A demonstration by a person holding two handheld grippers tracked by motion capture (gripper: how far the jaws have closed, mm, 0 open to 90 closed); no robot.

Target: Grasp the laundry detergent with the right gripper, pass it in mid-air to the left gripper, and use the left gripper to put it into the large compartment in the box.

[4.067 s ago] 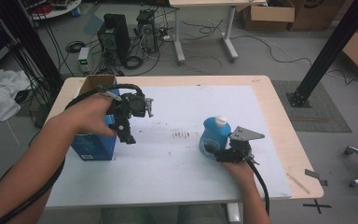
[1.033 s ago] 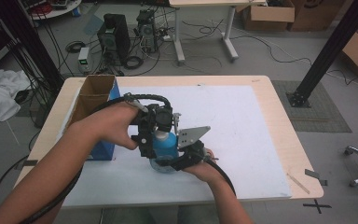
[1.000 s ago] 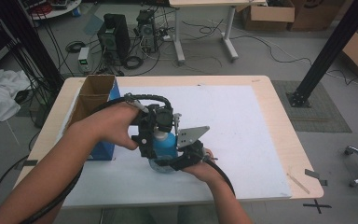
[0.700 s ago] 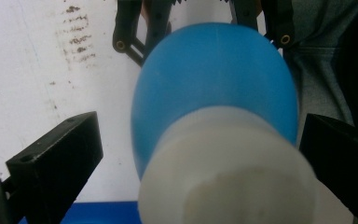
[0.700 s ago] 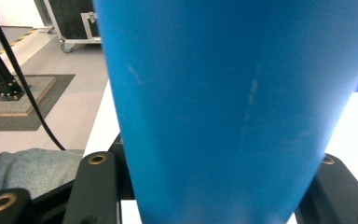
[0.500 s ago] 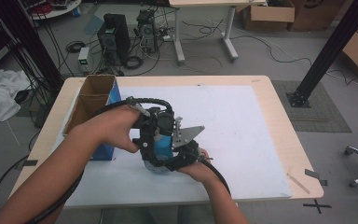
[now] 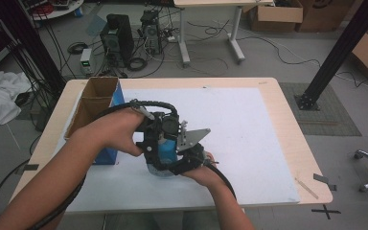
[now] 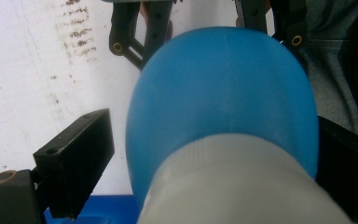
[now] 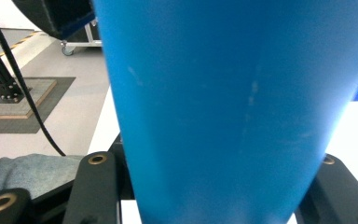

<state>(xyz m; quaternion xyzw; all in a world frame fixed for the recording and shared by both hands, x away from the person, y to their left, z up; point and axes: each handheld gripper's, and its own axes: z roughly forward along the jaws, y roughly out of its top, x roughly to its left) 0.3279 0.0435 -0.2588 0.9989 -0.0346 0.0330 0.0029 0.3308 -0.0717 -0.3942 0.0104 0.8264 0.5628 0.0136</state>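
A blue bottle [image 7: 165,152] with a white cap [image 8: 242,186] stands upright at the middle of the white mat [image 7: 249,124]. My right gripper [image 7: 184,160] is shut on its lower body from the near side; in the right gripper view the blue wall [image 9: 233,93] sits between the two black jaws of that gripper [image 9: 216,186]. My left gripper [image 7: 159,130] comes down over the top of the bottle. In the left gripper view that gripper [image 8: 209,158] is open, one jaw on each side of the cap, with a gap showing at the left jaw.
An open cardboard box [image 7: 96,98] with a blue side stands at the table's left, close behind my left hand. The mat's right half is bare. Past the table's far edge lie computers, cables and a desk leg on the floor.
Four seconds ago the bottle stood at the right in my right gripper and my left gripper was by the box. Both have met at mid-table, drifting slightly left over the last second.
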